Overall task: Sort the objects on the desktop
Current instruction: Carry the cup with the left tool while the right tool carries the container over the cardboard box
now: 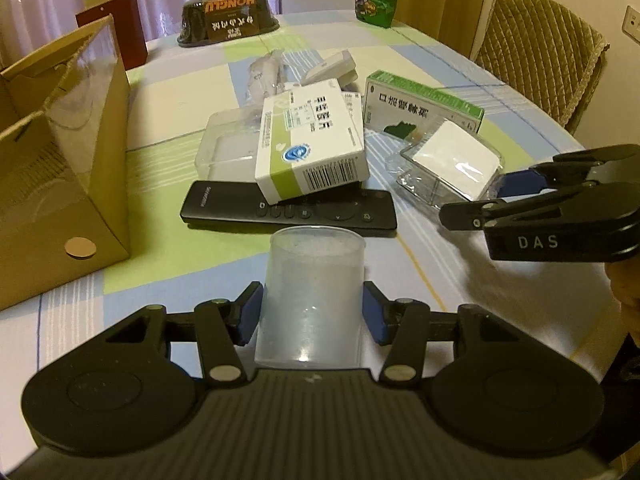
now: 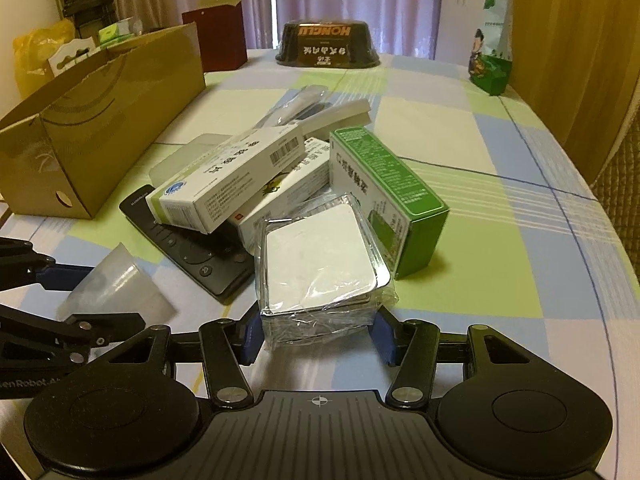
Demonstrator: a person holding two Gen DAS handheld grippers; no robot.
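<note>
My counter [image 1: 460, 60] carries a checked cloth of green, blue and white. The biggest thing on it is the open brown cardboard box [image 2: 120, 92] at the left edge, with a dark red box [image 2: 218, 38] behind it. At the far end I see a black bowl-shaped package [image 2: 327, 44] lying upside down and a green snack bag [image 2: 494, 40] standing upright.

In the middle sits the pile: a green medicine box [image 2: 384, 188] on the right, a white medicine box with a green stripe [image 1: 312, 140] resting tilted across the black remote control [image 1: 288, 210], and a clear tray [image 1: 226, 148] behind it.

My right claw [image 2: 318, 336] is clenched on the clear-wrapped white block [image 2: 320, 256], blue pads against both its sides, just in front of the green box.

My left claw [image 1: 312, 314] grips the translucent plastic cup [image 1: 314, 292], which lies with its mouth pointing towards the remote, pads pressed on each side.
</note>
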